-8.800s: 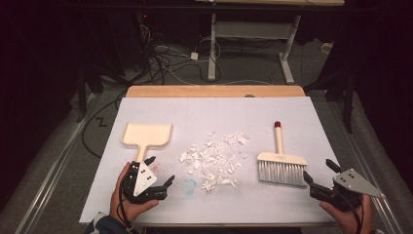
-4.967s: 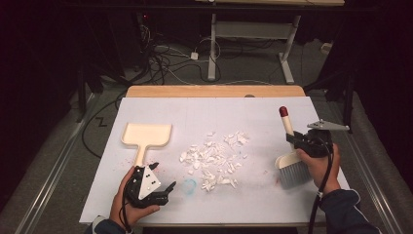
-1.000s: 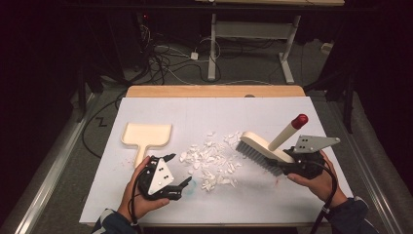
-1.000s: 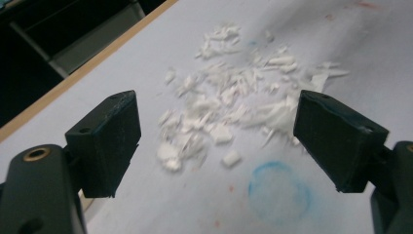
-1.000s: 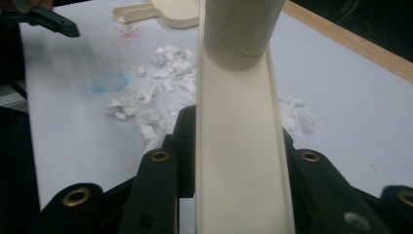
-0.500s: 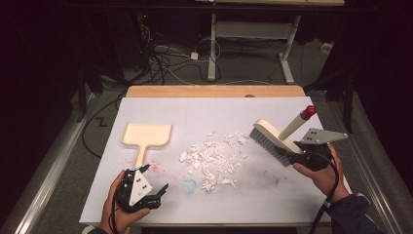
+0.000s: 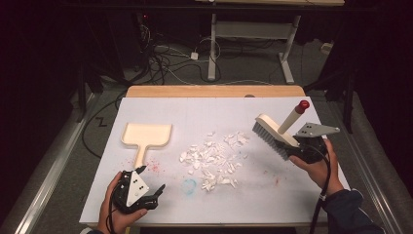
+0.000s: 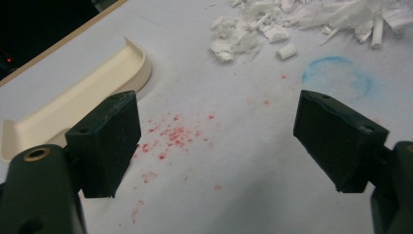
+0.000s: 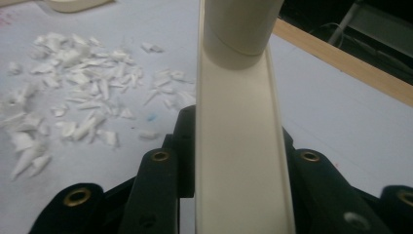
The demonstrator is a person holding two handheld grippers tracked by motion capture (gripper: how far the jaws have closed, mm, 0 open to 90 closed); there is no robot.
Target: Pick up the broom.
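Note:
A cream hand brush (image 7: pixel 273 130) with a red-tipped handle hangs tilted above the white table's right side, with my right gripper (image 7: pixel 298 146) shut on it. The brush's cream back (image 9: pixel 238 146) rises between the jaws in the right gripper view. White paper scraps (image 7: pixel 214 158) lie heaped in the middle of the table. A cream dustpan (image 7: pixel 145 136) lies flat at the left, its curved rim (image 8: pixel 83 92) seen in the left gripper view. My left gripper (image 7: pixel 148 183) rests open near the front left edge, below the dustpan, with nothing between its fingers (image 8: pixel 107 141).
The white board (image 7: pixel 214 112) covers a wooden table. Red specks (image 8: pixel 170 136) and a faint blue ring (image 8: pixel 338 78) mark its surface. Cables (image 7: pixel 165 58) and desk legs stand on the floor beyond the far edge. Dark drop-offs lie at both sides.
My right gripper has carried the brush from right of the scraps up and out to the right, bristles now clear of the pile. The left gripper drew back toward the front left edge.

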